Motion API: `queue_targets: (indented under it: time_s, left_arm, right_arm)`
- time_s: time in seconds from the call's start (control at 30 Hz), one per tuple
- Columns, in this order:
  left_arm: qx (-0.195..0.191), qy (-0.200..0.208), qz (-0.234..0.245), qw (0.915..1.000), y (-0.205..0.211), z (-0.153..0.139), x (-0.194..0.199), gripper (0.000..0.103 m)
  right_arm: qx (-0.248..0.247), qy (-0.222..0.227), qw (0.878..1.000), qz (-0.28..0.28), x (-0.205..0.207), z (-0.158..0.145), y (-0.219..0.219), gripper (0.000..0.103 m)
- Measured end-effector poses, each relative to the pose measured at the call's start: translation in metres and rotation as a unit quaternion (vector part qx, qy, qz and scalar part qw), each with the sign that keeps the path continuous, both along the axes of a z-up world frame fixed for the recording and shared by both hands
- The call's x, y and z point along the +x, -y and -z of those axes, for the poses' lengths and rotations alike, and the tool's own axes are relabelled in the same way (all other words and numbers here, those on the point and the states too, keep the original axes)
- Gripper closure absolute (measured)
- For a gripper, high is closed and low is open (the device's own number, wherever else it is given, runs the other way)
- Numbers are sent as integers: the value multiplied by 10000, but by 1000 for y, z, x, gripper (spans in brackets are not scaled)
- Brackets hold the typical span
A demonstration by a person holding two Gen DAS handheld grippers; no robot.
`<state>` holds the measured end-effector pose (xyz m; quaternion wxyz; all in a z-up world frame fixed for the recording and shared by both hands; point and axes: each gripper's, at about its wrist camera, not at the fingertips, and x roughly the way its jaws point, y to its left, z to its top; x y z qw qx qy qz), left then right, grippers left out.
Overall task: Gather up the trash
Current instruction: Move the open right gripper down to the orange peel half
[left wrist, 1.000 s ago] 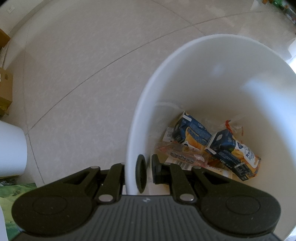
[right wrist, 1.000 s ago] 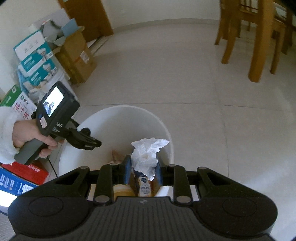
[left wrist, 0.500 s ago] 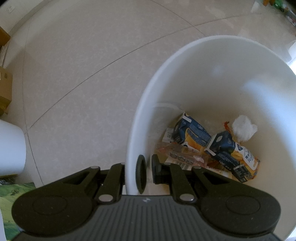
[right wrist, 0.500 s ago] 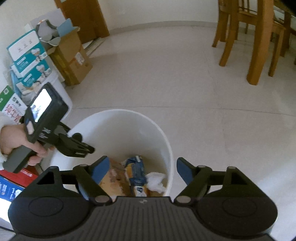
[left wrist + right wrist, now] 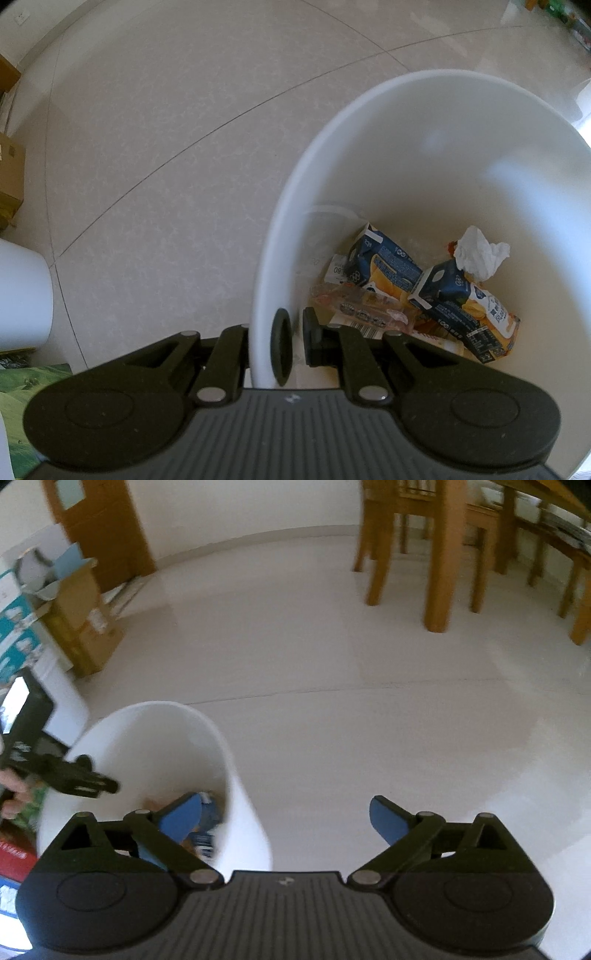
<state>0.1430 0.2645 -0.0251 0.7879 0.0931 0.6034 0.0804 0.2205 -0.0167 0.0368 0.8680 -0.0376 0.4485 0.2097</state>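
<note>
White bin [image 5: 436, 122] holds two juice cartons [image 5: 384, 262] – one crumpled tissue [image 5: 480, 254]

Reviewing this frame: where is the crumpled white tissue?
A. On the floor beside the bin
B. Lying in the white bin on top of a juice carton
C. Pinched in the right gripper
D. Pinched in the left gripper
B. The left wrist view shows the tissue resting on a juice carton inside the white bin, while the right gripper stands open with nothing between its fingers.
</note>
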Motion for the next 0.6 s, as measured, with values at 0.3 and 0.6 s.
queue_targets:
  time_s: [0.3,0.6]
  left_arm:
    - [37,-23,3,10000,1,3,1,92]
    - [58,-19,9,10000,1,5,1,92]
  right_arm:
    - [-128,-316,9937,1071,21,47,72,0]
    - [-253,-960,9737,2049,44,122,132,0]
